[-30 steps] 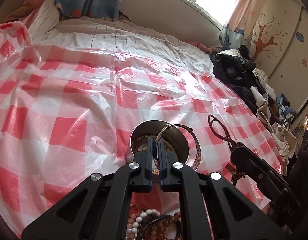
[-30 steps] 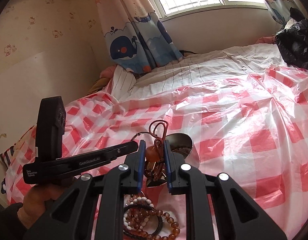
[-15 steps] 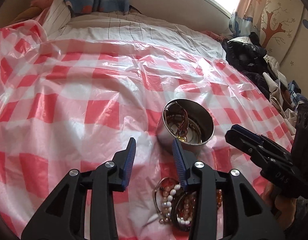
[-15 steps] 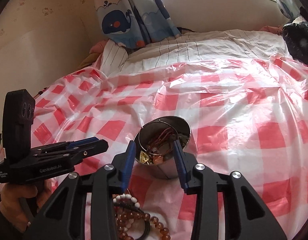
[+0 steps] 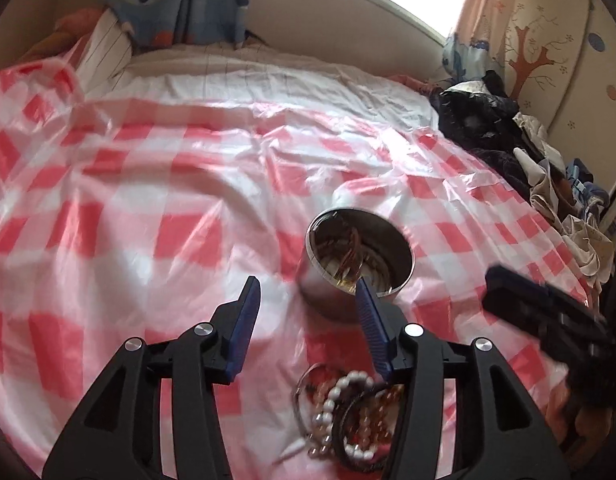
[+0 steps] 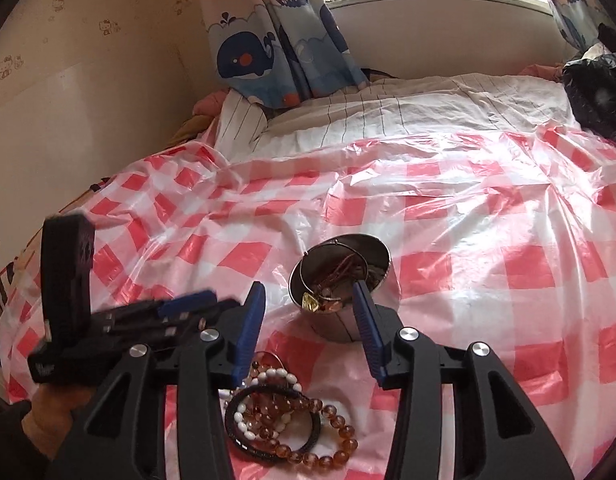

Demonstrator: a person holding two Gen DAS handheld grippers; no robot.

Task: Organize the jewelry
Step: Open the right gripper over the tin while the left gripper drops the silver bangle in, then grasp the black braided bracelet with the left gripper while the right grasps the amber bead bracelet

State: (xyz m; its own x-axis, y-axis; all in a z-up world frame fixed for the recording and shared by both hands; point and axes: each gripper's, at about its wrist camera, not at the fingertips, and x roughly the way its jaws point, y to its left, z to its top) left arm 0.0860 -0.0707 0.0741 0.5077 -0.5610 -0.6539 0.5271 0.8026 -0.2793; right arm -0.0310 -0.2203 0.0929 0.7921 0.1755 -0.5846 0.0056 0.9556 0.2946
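My left claw point(image 5: 305, 304) and right claw point(image 6: 308, 304) are both opening, empty. Steel cup point(image 6: 340, 280) just ahead; bracelet pile point(image 6: 279, 412) beneath. Risk: either fingertip clipping the rim tips it on the slick sheet point(image 6: 468, 220)

Open ground: checked plastic sheet point(image 6: 488, 208), bare from the middle to the far striped bedding point(image 6: 408, 116).
Obstacles: steel cup point(image 6: 340, 320), upright, near centre; heap of bead bracelets point(image 6: 283, 412) just in front of it; dark clothes pile point(image 5: 488, 128) along the right edge; wall point(image 6: 87, 80) closing the left side.
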